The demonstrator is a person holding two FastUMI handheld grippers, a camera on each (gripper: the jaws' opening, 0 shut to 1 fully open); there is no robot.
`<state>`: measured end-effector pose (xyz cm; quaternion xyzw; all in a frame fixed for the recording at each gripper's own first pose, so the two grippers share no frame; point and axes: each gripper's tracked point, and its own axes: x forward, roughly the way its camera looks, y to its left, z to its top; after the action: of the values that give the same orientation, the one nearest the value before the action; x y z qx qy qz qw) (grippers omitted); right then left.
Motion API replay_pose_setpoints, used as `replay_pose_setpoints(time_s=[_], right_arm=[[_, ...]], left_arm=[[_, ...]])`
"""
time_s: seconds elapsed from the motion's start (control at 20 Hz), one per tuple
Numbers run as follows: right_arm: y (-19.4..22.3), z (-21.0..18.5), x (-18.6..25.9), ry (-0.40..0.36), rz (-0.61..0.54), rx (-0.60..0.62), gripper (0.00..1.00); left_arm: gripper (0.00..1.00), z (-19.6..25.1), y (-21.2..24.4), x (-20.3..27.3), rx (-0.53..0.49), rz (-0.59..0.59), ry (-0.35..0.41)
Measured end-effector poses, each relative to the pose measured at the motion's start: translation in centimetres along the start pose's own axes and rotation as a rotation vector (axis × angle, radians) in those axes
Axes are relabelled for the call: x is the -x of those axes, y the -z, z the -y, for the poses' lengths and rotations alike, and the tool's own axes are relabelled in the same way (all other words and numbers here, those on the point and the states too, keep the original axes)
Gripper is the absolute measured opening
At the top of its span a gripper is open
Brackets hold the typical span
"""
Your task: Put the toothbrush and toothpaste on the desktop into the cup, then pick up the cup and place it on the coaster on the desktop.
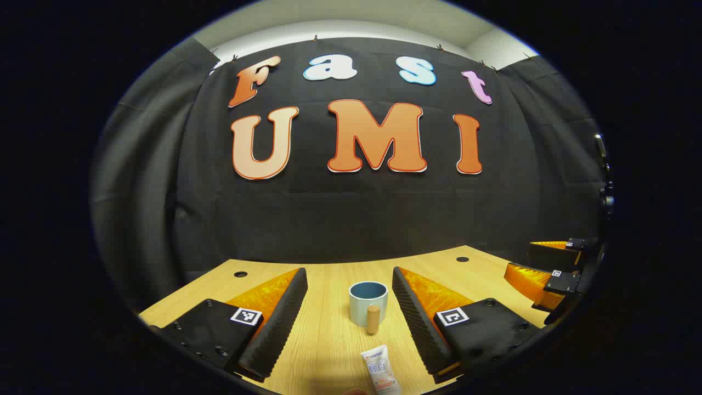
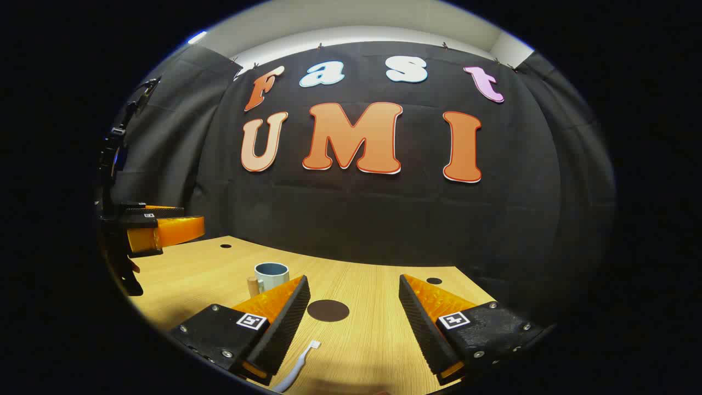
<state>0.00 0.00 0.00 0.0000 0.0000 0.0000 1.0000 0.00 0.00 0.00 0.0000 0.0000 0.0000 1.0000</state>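
Nothing is in the cup (image 1: pixel 368 300) yet, so the first step is still to do. The left hand-held gripper (image 1: pixel 349 318) hangs open over the table (image 1: pixel 329 351), the toothpaste (image 1: pixel 380 376) lying just before it; it must drop and close on the tube, whose printed label is too small to read. The right hand-held gripper (image 2: pixel 351 323), also open, hovers by the toothbrush (image 2: pixel 299 366), with the coaster (image 2: pixel 328 310) beyond.

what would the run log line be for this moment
stage: before first pick | left gripper: open, above toothpaste | right gripper: open, above toothbrush | cup: empty, upright | coaster: bare
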Motion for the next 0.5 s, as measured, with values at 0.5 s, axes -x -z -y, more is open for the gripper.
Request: replay_pose_setpoints(time_s=[0.5], right_arm=[[0.0, -0.2, 0.3, -0.016, -0.009, -0.012, 0.98]], left_arm=[[1.0, 1.2, -0.1, 0.2, 0.027, 0.003, 0.022]])
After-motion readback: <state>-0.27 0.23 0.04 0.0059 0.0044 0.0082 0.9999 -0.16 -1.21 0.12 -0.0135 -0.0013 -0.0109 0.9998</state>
